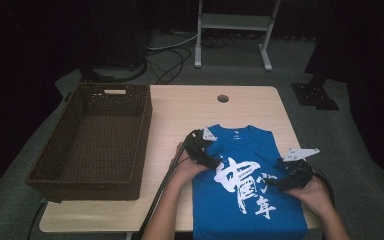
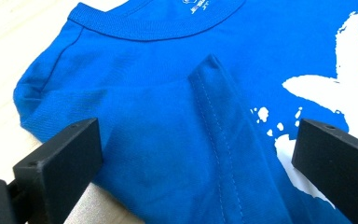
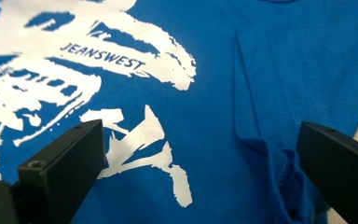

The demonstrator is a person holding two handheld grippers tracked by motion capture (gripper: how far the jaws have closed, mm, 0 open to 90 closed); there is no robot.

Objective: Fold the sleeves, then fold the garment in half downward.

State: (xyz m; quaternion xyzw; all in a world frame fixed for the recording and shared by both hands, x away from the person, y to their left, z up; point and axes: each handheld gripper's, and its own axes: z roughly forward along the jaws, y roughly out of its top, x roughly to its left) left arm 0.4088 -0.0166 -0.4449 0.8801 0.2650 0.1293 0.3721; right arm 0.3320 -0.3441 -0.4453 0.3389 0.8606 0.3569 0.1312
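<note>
Both claws wide over folded blue shirt (image 1: 245, 200)

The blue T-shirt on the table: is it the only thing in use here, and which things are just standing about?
In use:
blue T-shirt
left tongs, open over a folded-in sleeve
right tongs, open over the other sleeve

Standing about:
wicker basket, empty
white frame on the floor behind

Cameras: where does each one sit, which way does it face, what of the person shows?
High view: above the person's side, looking forward and down on the table; forearms, left gripper and right gripper show.
Left gripper view: on the left gripper, facing the folded sleeve near the collar; own jaws.
Right gripper view: on the right gripper, facing the white print; own jaws.
Shared: blue T-shirt.
</note>
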